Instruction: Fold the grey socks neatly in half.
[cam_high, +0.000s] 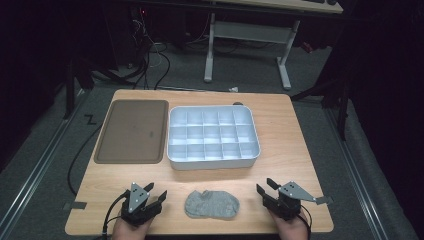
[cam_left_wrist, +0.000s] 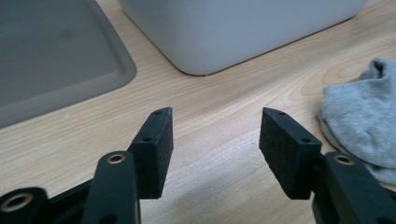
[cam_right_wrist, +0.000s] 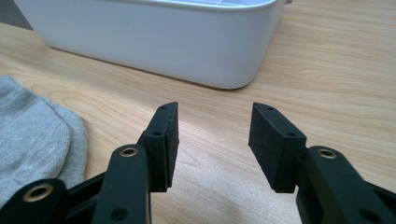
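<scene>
While both grippers are held low at the near edge, the wooden table (cam_high: 295, 145) is seen spread beneath everything, its pale grain running across all three views. On its far half a white compartment box (cam_high: 213, 159) is set, divided into rows of small cells, none of which can be seen to hold anything. Just beside the box, on its left in the high view, a brown tray (cam_high: 132, 131) is laid flat with a raised rim. A grey sock (cam_high: 212, 204) is found lying crumpled on the near part of the table, in front of the box and apart from it, between the two grippers and touched by neither. The left gripper (cam_high: 156, 192) is held by a hand (cam_high: 131, 230) to the left of the sock, its jaws spread wide with only bare wood between them; in the left gripper view the sock (cam_left_wrist: 362, 119) is seen off to the right of its jaws. The right gripper (cam_high: 265, 187) is likewise released, nothing being clasped, and the sock (cam_right_wrist: 35, 140) is seen to the left of its jaws.
</scene>
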